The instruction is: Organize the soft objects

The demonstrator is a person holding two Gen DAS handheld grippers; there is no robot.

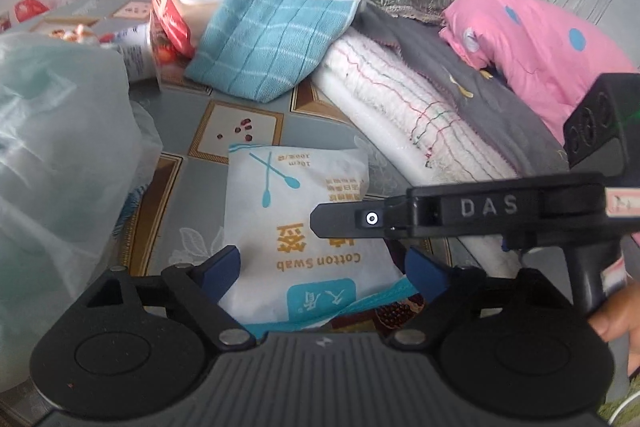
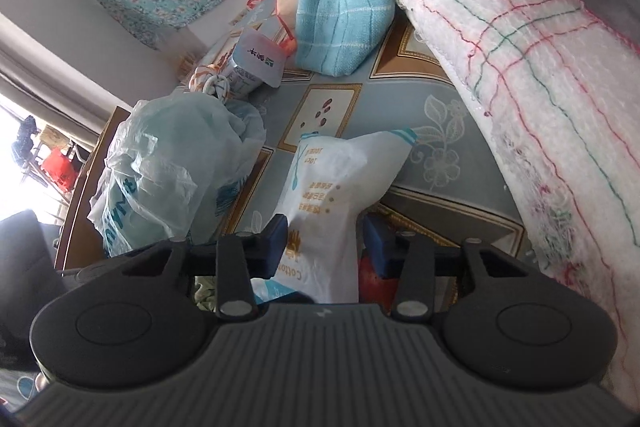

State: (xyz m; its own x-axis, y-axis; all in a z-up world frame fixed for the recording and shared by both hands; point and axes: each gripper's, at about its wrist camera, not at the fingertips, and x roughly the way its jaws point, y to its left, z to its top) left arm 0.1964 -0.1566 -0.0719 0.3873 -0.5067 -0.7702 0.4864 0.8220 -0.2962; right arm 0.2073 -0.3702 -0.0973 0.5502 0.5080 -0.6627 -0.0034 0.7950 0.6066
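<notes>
My right claw (image 2: 323, 247) pinches the cotton swab bag (image 2: 336, 187) above the tabletop (image 2: 440, 131); my left claw (image 1: 322, 269) gapes wide, holding nothing

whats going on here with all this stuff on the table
A person is sorting soft things with a handheld gripper in each hand. The right gripper is closing on a white cotton swab bag, its pads touching or nearly touching the bag's sides and lifting one end. The left gripper is open over the same bag, gripping nothing. Around it on the patterned table lie a blue checked cloth, a white towel, a pink dotted blanket and a plastic bag.
</notes>
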